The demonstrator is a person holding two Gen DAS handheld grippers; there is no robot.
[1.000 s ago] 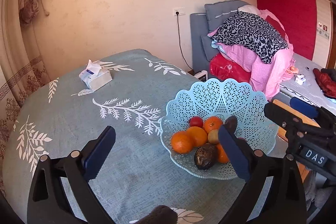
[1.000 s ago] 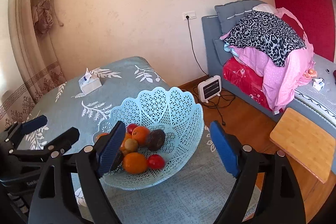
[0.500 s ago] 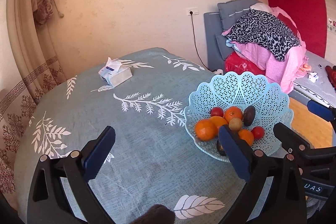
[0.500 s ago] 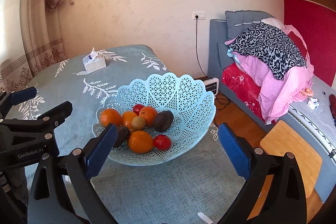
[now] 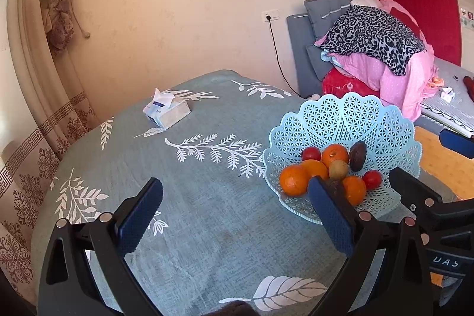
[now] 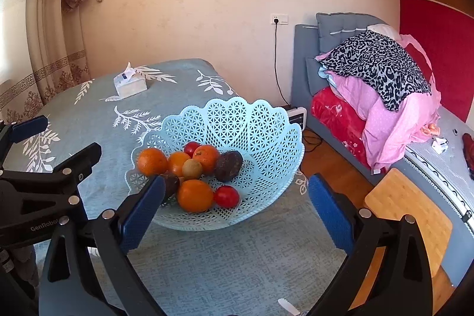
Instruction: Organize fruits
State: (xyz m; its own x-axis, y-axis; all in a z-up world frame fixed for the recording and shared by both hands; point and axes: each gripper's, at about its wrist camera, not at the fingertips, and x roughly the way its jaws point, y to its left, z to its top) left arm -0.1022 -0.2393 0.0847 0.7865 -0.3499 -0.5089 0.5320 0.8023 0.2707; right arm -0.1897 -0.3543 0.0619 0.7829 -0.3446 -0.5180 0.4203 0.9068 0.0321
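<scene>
**Fruit gathered in the basket, both tools empty**

At the far left a tied-back curtain (image 5: pixel 56 28) hung beside the wall. The worktop (image 5: pixel 183 197), covered in a teal cloth with white leaf prints, carried a tissue box (image 5: pixel 167 111) near its back edge. The left gripper (image 5: pixel 234 212) hovered over the bare cloth with its jaws wide apart and nothing between them.

Further right, near the worktop's edge, stood the pale blue lattice basket (image 6: pixel 237 120). Inside it lay the fruits: four oranges (image 6: pixel 195 195), two small red fruits (image 6: pixel 226 196), a yellowish round one (image 6: pixel 192 168) in the middle, and a dark fruit (image 6: pixel 228 162), possibly an avocado. A second dark fruit (image 6: pixel 171 183) sat partly hidden behind a blue pad, so its kind was hard to tell.

The right gripper (image 6: pixel 235 211) hovered just in front of the basket. Its jaws had just been opening and stood wide apart, with nothing clamped between them.

Beyond the worktop, to the right, was a bed (image 6: pixel 308 55) piled with pink and leopard-print bedding, and a wooden stool (image 6: pixel 408 212) stood on the floor.
</scene>
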